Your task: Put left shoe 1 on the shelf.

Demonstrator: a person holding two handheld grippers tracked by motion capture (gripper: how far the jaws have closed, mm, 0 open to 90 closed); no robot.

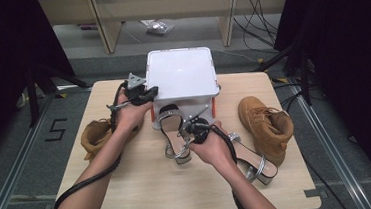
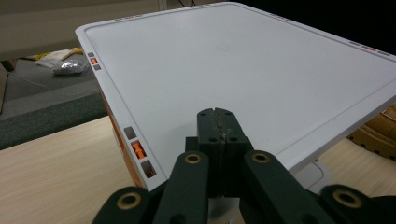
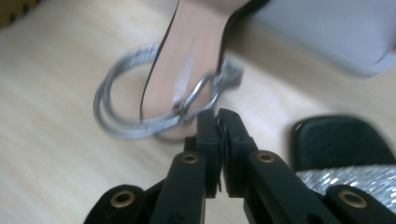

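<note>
Two grippers, both with fingers clenched. Nearest, right gripper (image 3: 218,112): fingers pressed together, silver ankle strap (image 3: 121,126) of the first sandal (image 3: 187,51) touching their tips; too blurred to tell whether pinched or merely met. Sandal just ahead of those fingers, sole on the worktop (image 1: 155,187). Second sandal (image 3: 341,140) to the right of the fingers, lying flat, untouched. Tan boot (image 1: 268,125) beyond that sandal, well apart from the right fingers; other tan boot (image 1: 95,134) just behind the left hand.

Farther off, left gripper (image 2: 218,112): fingers shut with nothing seen between them, poised over the near edge of the white box lid (image 2: 233,60). Box directly beyond the first sandal, lid on top, orange latches along the rim; contents hidden.

Likely job: packing the footwear into the box. Early stage by the look of it: all four pieces out on the worktop, nothing seen inside. Left to do: lid up, then sandals and boots in, one by one.
</note>
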